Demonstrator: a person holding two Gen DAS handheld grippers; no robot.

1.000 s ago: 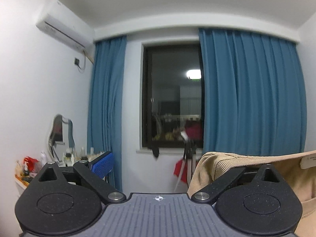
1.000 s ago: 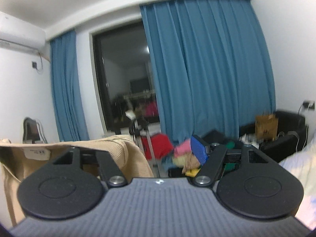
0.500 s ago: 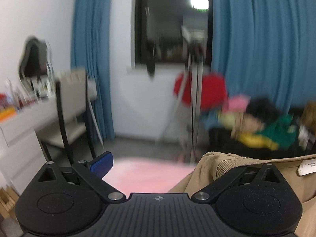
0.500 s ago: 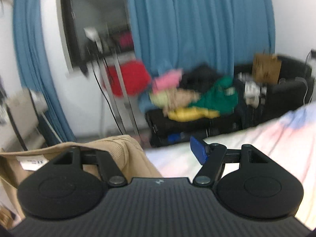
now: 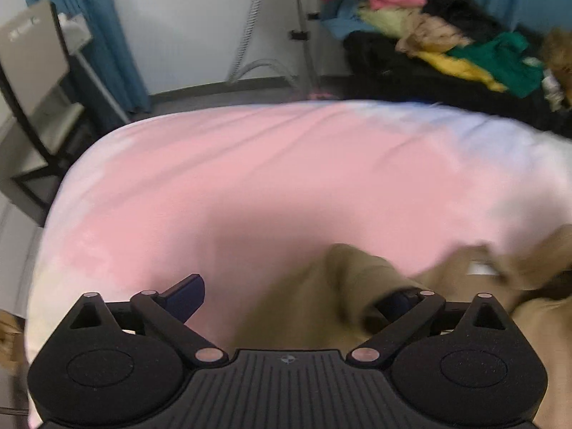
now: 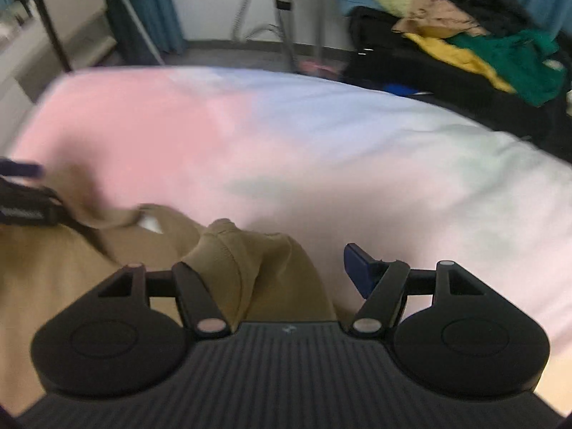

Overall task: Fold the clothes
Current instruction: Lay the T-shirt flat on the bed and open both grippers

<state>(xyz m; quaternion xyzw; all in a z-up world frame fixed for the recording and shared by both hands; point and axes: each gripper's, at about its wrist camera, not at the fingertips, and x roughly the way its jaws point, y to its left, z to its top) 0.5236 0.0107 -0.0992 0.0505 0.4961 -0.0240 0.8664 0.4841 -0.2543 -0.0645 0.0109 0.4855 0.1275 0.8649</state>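
Observation:
A tan ribbed garment (image 5: 314,307) with a white label (image 5: 481,269) lies on the pink and white bed sheet (image 5: 250,186). My left gripper (image 5: 289,295) has its jaws wide apart; the cloth drapes over its right finger, and the blue left pad (image 5: 187,295) is bare. In the right wrist view the same garment (image 6: 246,261) is bunched over the left finger of my right gripper (image 6: 282,261), whose jaws are also wide apart, blue right pad (image 6: 357,268) bare. The left gripper shows at that view's left edge (image 6: 21,193).
A pile of coloured clothes (image 5: 457,43) lies on a dark sofa beyond the bed. A garment steamer stand (image 5: 304,25) stands by the wall. A chair (image 5: 32,82) and desk are at the left. The bed's far edge (image 6: 321,75) curves across.
Both grippers have swung down from facing the window and curtains to facing the bed. The tan garment has come down with them onto the sheet. The views are motion-blurred.

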